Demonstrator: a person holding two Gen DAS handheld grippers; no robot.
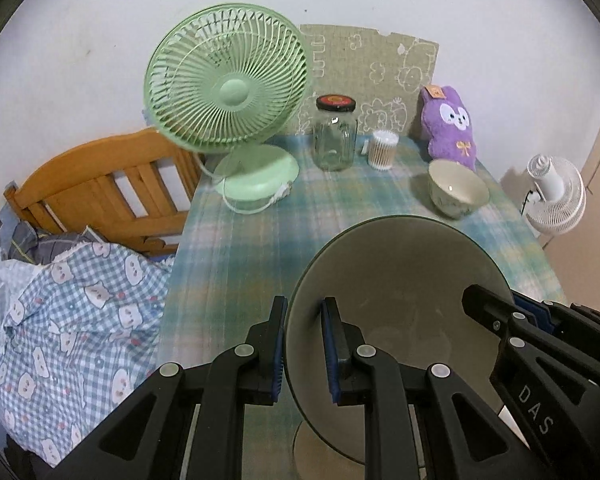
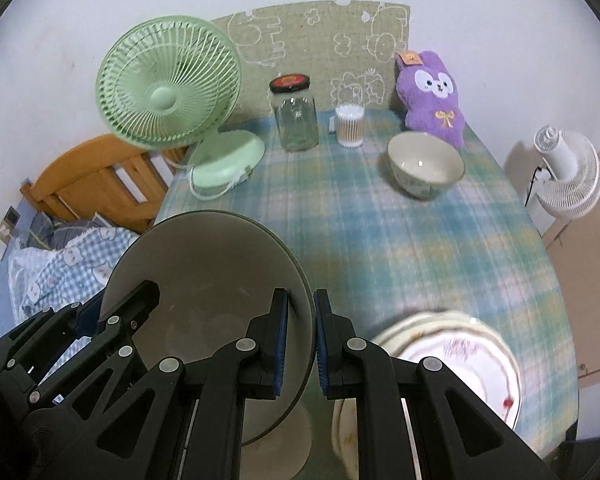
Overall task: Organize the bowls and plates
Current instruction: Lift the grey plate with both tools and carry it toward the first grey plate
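Gripped on opposite rims by the left gripper (image 1: 305, 350) and right gripper (image 2: 300, 344), a large grey-green ceramic bowl (image 1: 396, 280) is carried above the plaid tablecloth (image 2: 380, 232), seemingly to be nested with the small cream bowl (image 2: 425, 164) at far right.

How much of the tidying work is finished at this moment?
Done: patterned white plates lie stacked at the table's near edge. In hand: the left gripper and right gripper each clamp one rim of a large grey bowl, held above the table. Left: the small cream bowl stands alone near the purple plush.
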